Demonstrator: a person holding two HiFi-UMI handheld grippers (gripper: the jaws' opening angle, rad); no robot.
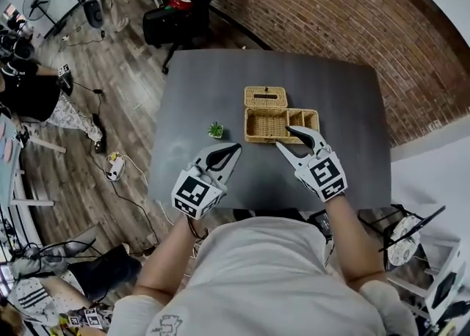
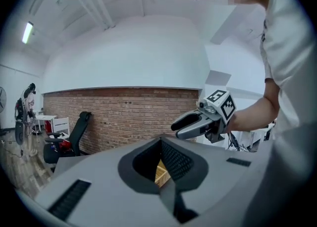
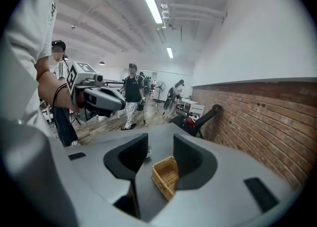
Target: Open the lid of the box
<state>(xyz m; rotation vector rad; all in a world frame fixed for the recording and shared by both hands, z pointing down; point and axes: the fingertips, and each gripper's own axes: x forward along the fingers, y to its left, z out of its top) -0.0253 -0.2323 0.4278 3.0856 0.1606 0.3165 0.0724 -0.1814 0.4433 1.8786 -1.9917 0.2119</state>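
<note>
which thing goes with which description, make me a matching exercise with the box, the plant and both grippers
Things:
1 wicker box
2 small plant
3 left gripper
4 right gripper

Descriptions:
a jaws apart, gripping nothing
b green, to the left of the box
c lid folded back, compartments showing
d jaw tips together

Pairs: 1-c, 2-b, 3-d, 4-a

We see our right tool [image 3: 159,141] with jaws standing apart. The wicker box [image 3: 166,175] shows between them on the grey surface [image 3: 163,129], untouched.
</note>
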